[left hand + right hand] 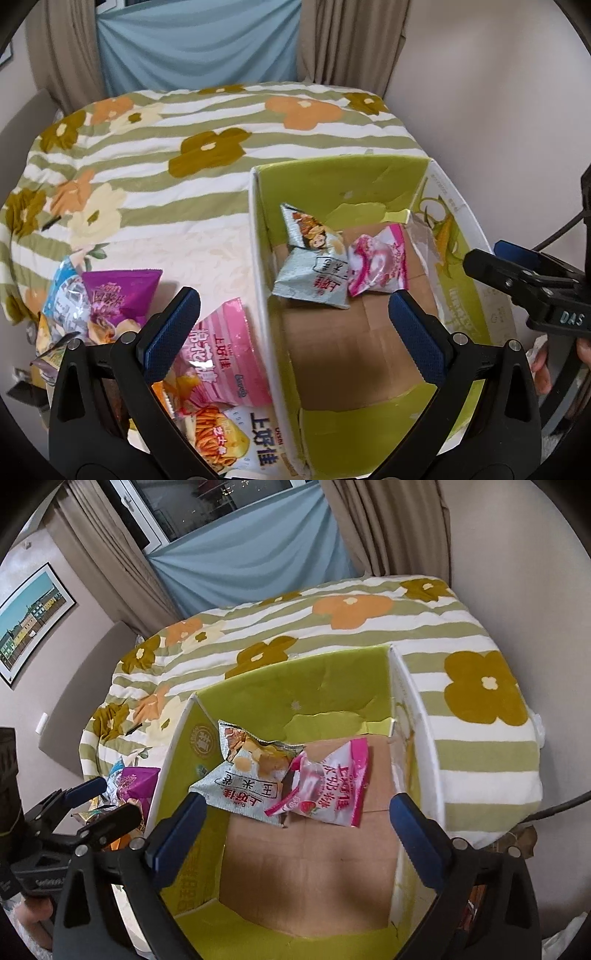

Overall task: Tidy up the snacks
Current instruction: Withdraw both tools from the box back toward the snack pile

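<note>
Striped green-and-white bedding with brown and orange flowers (155,147) fills the upper half of both views, with beige curtains and a blue drape behind. At lower left of your left wrist view lies the pile of loose snack packets (110,306): a purple bag, a pink striped bag and an orange-and-white one, just beside the box wall. Your left gripper (293,321) hangs over that wall with its fingers spread wide and nothing between them. To the right sits the open green-lined cardboard box (369,173), holding a pale grey-green snack bag (240,786) and a pink-and-white candy bag (332,782), touching each other near its far end. Your right gripper (297,816) hovers above the box floor, fingers wide apart and empty. You look to be between placements, with two packets boxed. Next, bring one gripper over the loose pile, settle on a single bag's edge and close there.
</note>
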Demonstrator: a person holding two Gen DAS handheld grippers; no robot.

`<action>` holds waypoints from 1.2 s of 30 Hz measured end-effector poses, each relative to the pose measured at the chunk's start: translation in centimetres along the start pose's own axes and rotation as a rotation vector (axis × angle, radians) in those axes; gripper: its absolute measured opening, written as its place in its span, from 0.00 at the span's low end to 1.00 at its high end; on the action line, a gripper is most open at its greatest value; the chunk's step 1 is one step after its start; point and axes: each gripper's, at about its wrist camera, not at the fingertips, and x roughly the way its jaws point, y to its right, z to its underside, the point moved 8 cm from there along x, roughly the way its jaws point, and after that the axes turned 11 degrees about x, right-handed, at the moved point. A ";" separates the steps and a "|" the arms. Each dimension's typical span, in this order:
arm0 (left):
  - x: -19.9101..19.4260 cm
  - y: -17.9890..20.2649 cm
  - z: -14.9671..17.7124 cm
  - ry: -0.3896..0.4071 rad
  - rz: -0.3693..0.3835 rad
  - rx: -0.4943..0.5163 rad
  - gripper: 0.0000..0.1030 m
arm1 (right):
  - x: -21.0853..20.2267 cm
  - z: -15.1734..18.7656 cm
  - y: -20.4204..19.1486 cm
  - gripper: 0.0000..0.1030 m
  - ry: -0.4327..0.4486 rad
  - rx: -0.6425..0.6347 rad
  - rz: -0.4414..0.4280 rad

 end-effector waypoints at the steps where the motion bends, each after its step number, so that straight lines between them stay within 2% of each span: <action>1: -0.2 0.2 -0.1 0.003 0.002 0.002 0.98 | -0.3 0.0 0.0 0.96 0.004 -0.004 0.006; 5: -1.3 1.1 -0.4 0.021 -0.001 0.010 0.98 | -2.1 -0.1 0.0 0.96 0.016 -0.024 0.040; 13: -4.3 2.2 -0.7 0.043 -0.026 0.029 0.98 | -5.7 -0.2 -0.4 0.96 0.085 -0.040 0.000; 19: -8.3 1.3 0.8 0.097 -0.042 0.022 0.98 | -8.2 0.8 -1.3 0.96 0.143 -0.052 0.002; 22: -10.6 -0.4 2.5 0.127 -0.045 0.004 0.98 | -9.4 1.8 -2.4 0.96 0.163 -0.052 0.005; 27: -13.9 -5.4 5.6 0.166 -0.076 -0.026 0.98 | -9.7 3.6 -5.3 0.96 0.182 -0.057 -0.007; 36: -17.2 -15.7 11.8 0.147 -0.078 -0.096 0.98 | -7.5 9.0 -13.7 0.96 0.180 -0.037 -0.029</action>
